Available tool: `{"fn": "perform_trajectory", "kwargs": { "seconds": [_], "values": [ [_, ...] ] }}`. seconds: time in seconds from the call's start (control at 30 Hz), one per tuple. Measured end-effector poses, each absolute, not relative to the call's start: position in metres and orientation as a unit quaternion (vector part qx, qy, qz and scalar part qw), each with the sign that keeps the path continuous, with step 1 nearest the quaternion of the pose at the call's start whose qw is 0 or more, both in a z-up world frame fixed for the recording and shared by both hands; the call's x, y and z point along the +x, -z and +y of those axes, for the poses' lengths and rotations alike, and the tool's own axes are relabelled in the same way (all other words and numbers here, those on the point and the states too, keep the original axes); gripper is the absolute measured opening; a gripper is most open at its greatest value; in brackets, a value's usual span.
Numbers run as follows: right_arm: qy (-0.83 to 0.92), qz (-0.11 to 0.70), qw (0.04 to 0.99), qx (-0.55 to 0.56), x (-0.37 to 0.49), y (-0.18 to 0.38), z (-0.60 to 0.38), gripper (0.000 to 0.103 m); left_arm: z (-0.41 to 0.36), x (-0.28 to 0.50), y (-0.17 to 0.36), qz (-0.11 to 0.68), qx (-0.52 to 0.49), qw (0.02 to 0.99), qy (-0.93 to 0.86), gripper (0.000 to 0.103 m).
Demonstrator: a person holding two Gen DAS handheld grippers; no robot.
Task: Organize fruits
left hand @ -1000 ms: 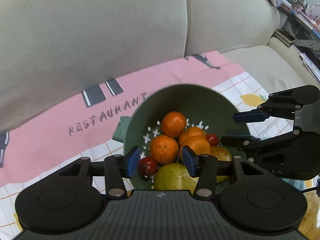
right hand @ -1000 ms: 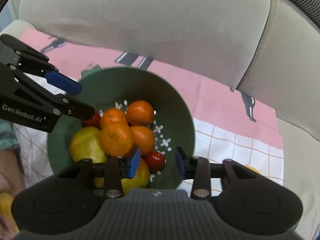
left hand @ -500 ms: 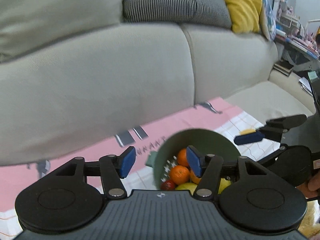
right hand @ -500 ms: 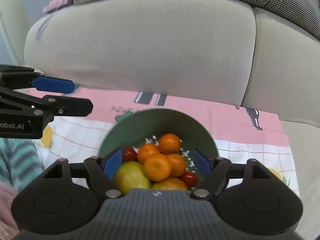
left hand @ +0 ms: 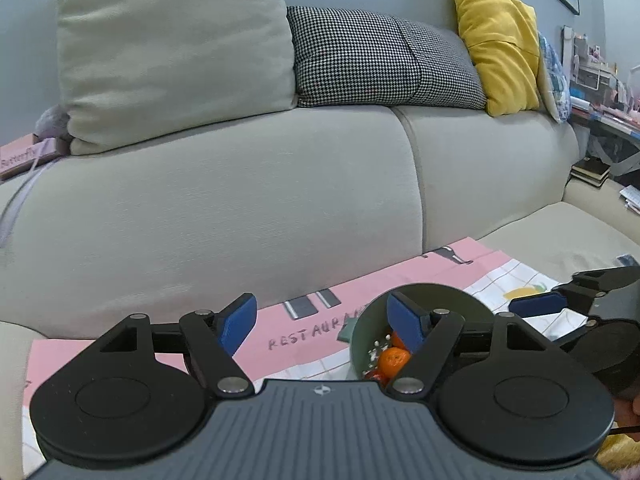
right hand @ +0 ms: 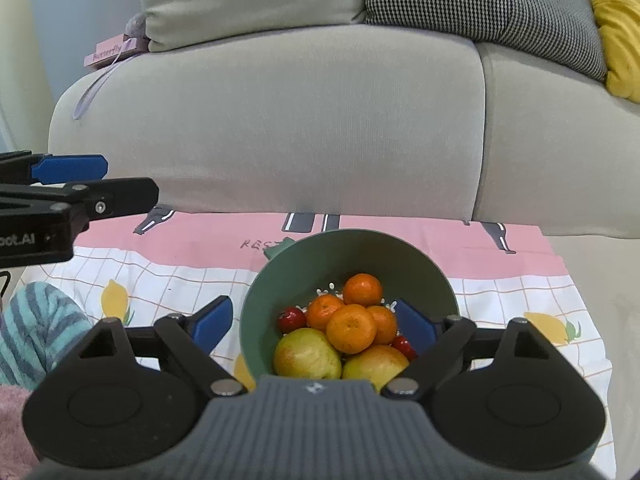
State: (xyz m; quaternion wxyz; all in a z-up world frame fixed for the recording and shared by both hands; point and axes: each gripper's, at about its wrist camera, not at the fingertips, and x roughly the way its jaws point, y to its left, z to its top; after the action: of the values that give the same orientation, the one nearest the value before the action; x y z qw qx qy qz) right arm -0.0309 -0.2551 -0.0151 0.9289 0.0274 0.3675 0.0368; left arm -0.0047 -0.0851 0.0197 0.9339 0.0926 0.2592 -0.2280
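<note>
A green bowl [right hand: 434,280] sat on a pink and white cloth [right hand: 160,264] spread over the sofa [right hand: 280,120] seat. Inside the bowl lay four oranges [right hand: 351,328], two small red fruits [right hand: 292,317] and two big yellow-green fruits [right hand: 306,354], all piled close and touching.

The right gripper [right hand: 314,324] hung over the near side of the bowl. Its jaws were opening wide, and nothing was held between them; the blue pads touched no fruit.

The left gripper [left hand: 320,320] was off to the left of the bowl, over the cloth. Its jaws were opening wide too, and they held nothing.

A striped sleeve [right hand: 36,320] showed at the left edge.
</note>
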Motion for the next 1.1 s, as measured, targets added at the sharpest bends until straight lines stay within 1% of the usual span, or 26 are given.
{"fn": "perform_trajectory", "kwargs": {
  "seconds": [0.13, 0.2, 0.23, 0.5, 0.67, 0.87, 1.1],
  "values": [
    [-0.038, 0.359, 0.932, 0.028, -0.046, 0.017, -0.246, 0.09, -0.078, -0.015, -0.021, 0.251, 0.089, 0.937, 0.228, 0.088],
    [-0.038, 0.359, 0.932, 0.032, -0.051, 0.019, -0.244, 0.092, -0.075, -0.02, -0.019, 0.25, 0.092, 0.937, 0.225, 0.095],
    [-0.037, 0.359, 0.932, 0.033, -0.053, 0.02, -0.242, 0.092, -0.075, -0.022, -0.017, 0.251, 0.096, 0.938, 0.221, 0.096],
    [-0.019, 0.373, 0.928, 0.003, -0.064, 0.031, -0.231, 0.094, -0.068, -0.032, 0.0, 0.287, 0.098, 0.935, 0.184, 0.096],
    [-0.01, 0.383, 0.924, 0.009, -0.065, 0.038, -0.234, 0.094, -0.068, -0.038, 0.013, 0.302, 0.114, 0.931, 0.174, 0.096],
    [-0.001, 0.375, 0.927, 0.002, -0.066, 0.04, -0.235, 0.095, -0.068, -0.038, 0.023, 0.325, 0.116, 0.923, 0.168, 0.096],
    [-0.009, 0.352, 0.936, -0.011, -0.069, 0.037, -0.231, 0.095, -0.065, -0.037, 0.022, 0.32, 0.111, 0.928, 0.153, 0.096]
  ]
}}
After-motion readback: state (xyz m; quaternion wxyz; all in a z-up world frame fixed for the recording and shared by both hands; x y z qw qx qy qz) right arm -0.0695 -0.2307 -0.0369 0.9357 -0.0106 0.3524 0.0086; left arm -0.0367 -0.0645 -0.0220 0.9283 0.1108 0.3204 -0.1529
